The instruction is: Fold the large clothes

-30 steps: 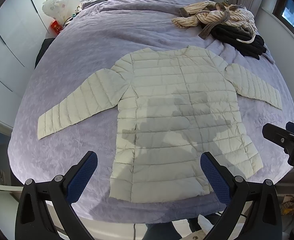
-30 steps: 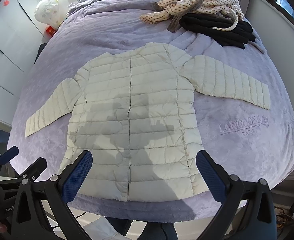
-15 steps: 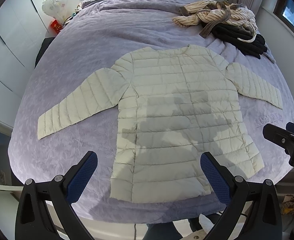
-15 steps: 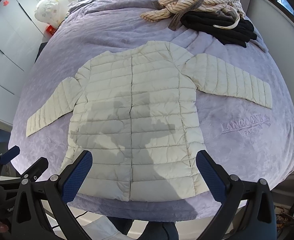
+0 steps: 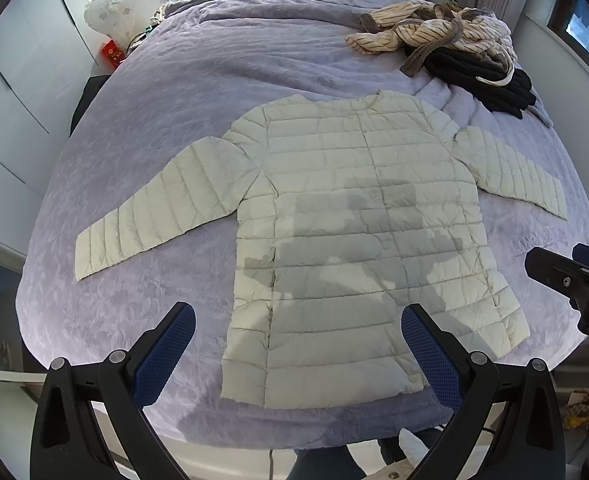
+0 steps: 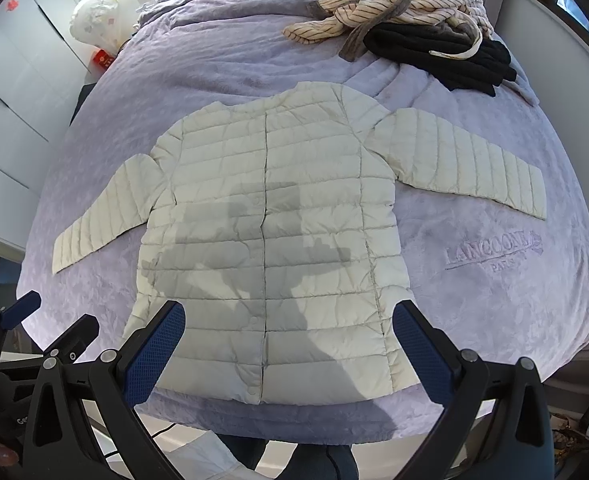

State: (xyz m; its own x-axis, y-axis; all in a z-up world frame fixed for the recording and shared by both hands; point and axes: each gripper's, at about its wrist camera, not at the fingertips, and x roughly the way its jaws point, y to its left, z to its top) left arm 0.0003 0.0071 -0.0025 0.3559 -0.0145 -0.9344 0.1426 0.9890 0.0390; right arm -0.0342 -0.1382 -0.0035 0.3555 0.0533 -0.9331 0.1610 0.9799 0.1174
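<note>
I hold both claws above the near edge of the bed (image 5: pixel 142 80), and both look down on the same garment. The left claw (image 5: pixel 298 354) has its blue padded fingers (image 5: pixel 162 354) spread wide, with nothing between them. The right claw (image 6: pixel 290 354) is spread wide as well and is empty; its fingers (image 6: pixel 422 354) frame the lower hem of the jacket in the right wrist view.

The pale quilted jacket (image 5: pixel 358 240) lies flat in the middle of the purple bedspread, front side up, with the closure line running from the neck to the hem. The neck points to the top of the frame and the hem to the bottom. Both sleeves are stretched out to the sides and slope down toward the lower corners. Grey shadows of the claws fall across the chest and the lower part of the jacket.

In the upper right of both frames a pile of other clothes rests on the bed, well apart from the jacket: a striped cream garment (image 6: pixel 394 8) lying partly over a black garment (image 6: pixel 446 56). At the right of the right wrist view, embroidered letters (image 6: pixel 494 250) show on the bedspread below the sleeve. At the upper left, beside the bed, I see a white bag (image 5: pixel 110 8) and a small red box (image 5: pixel 112 53).

In the left wrist view the other claw shows at the right edge of the frame.
</note>
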